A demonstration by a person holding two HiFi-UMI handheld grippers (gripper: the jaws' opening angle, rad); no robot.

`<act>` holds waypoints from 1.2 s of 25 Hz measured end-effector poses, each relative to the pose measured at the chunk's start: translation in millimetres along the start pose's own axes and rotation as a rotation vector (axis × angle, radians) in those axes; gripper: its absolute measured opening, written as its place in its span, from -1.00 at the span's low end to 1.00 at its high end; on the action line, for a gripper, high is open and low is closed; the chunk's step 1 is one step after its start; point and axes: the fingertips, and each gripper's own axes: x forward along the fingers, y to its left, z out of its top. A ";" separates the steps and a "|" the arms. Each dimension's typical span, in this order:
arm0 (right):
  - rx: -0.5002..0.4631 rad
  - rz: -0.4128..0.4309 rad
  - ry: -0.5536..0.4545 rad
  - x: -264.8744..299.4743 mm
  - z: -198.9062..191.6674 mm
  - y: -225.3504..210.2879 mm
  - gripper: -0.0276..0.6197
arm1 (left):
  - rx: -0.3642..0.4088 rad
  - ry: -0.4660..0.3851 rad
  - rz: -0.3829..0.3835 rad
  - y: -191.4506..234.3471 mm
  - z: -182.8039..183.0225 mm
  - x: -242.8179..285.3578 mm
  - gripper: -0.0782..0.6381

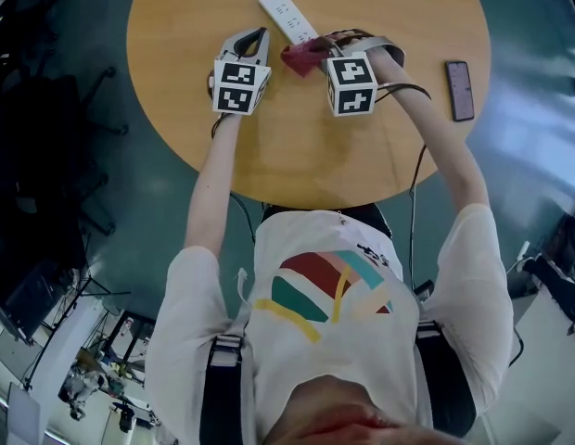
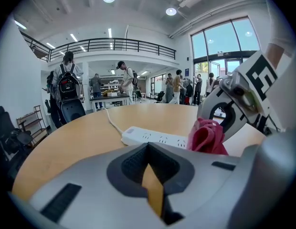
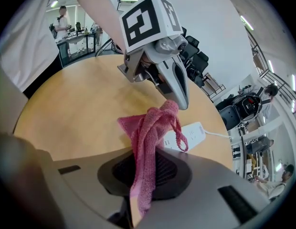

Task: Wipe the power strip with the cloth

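Note:
A white power strip (image 1: pixel 286 14) lies at the far side of the round wooden table (image 1: pixel 306 156), its cord running off the far edge. My right gripper (image 1: pixel 317 52) is shut on a pink cloth (image 1: pixel 302 57), which hangs bunched just short of the strip's near end. In the right gripper view the cloth (image 3: pixel 149 137) sticks up from between the jaws, with the strip (image 3: pixel 190 135) behind it. My left gripper (image 1: pixel 259 35) is shut and holds nothing, just left of the cloth and near the strip. Its own view shows the strip (image 2: pixel 155 138) and cloth (image 2: pixel 206 137) ahead.
A black phone (image 1: pixel 460 89) lies on the table to the right of my right arm. The table's near edge is close to the person's body. Beyond the table, several people (image 2: pixel 67 87) and desks stand in an open hall.

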 end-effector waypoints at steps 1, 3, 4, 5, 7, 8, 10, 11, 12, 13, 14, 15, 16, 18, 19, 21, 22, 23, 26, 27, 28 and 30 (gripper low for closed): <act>0.003 0.004 -0.001 -0.4 -1.1 2.2 -0.80 | 0.002 0.002 0.000 -1.3 0.4 0.1 -0.67; 0.003 0.011 -0.002 0.0 -3.7 6.8 -0.79 | 0.010 0.000 -0.002 -4.1 1.5 1.1 -0.67; 0.007 0.011 -0.007 0.3 -4.3 8.2 -0.80 | 0.013 -0.003 -0.004 -5.4 2.1 1.8 -0.67; 0.018 0.007 -0.017 -0.2 -4.2 8.3 -0.80 | 0.016 -0.005 -0.006 -6.5 2.7 2.7 -0.67; 0.065 -0.014 -0.054 -5.6 -3.2 3.1 -0.80 | 0.024 -0.004 -0.008 -7.4 4.1 4.9 -0.67; 0.102 -0.030 -0.074 -10.1 -3.7 -2.4 -0.79 | 0.030 -0.003 -0.008 -6.8 4.4 6.4 -0.67; 0.192 -0.066 -0.102 -18.5 -11.4 -19.3 -0.80 | 0.044 0.000 -0.008 -3.1 5.6 11.2 -0.67; 0.240 -0.083 -0.108 -21.3 -18.6 -30.1 -0.80 | 0.048 -0.001 -0.007 -0.3 7.6 14.6 -0.67; 0.287 -0.096 -0.109 -23.0 -27.0 -41.8 -0.80 | 0.051 -0.003 -0.004 2.8 10.7 18.2 -0.67; 0.331 -0.107 -0.108 -23.6 -35.8 -53.5 -0.79 | 0.053 -0.005 0.000 5.6 14.6 22.0 -0.67; 0.375 -0.114 -0.106 -23.5 -44.3 -65.0 -0.80 | 0.055 -0.006 0.002 7.7 18.9 25.9 -0.67; 0.421 -0.118 -0.106 -22.6 -52.0 -76.4 -0.80 | 0.060 -0.004 0.002 9.1 22.9 30.1 -0.67; 0.469 -0.118 -0.109 -21.2 -58.5 -87.9 -0.80 | 0.067 0.003 -0.002 9.7 26.1 35.1 -0.67; 0.563 -0.108 -0.120 -15.8 -67.8 -111.9 -0.79 | 0.086 0.037 -0.012 9.9 26.9 46.5 -0.67; 0.610 -0.099 -0.125 -10.7 -71.1 -123.5 -0.79 | 0.094 0.059 -0.014 10.3 25.0 52.1 -0.67; 0.692 -0.061 -0.124 4.0 -75.8 -144.4 -0.79 | 0.101 0.093 -0.015 12.3 19.9 61.6 -0.67; 0.733 -0.023 -0.116 13.0 -77.3 -152.1 -0.80 | 0.103 0.101 -0.021 13.3 17.9 65.2 -0.67; 0.776 0.030 -0.109 22.1 -77.1 -157.2 -0.80 | 0.113 0.105 -0.032 13.8 17.0 67.7 -0.67; 0.906 0.206 -0.121 44.3 -68.8 -164.4 -0.79 | 0.168 0.120 -0.091 12.2 17.6 71.2 -0.67; 0.938 0.244 -0.124 50.7 -66.8 -166.6 -0.80 | 0.174 0.123 -0.108 11.7 17.4 72.5 -0.67; 0.962 0.275 -0.119 57.3 -65.2 -168.3 -0.79 | 0.176 0.122 -0.118 11.8 16.7 73.9 -0.67; 0.983 0.338 -0.092 69.4 -60.5 -167.8 -0.80 | 0.189 0.114 -0.119 13.2 14.4 75.1 -0.67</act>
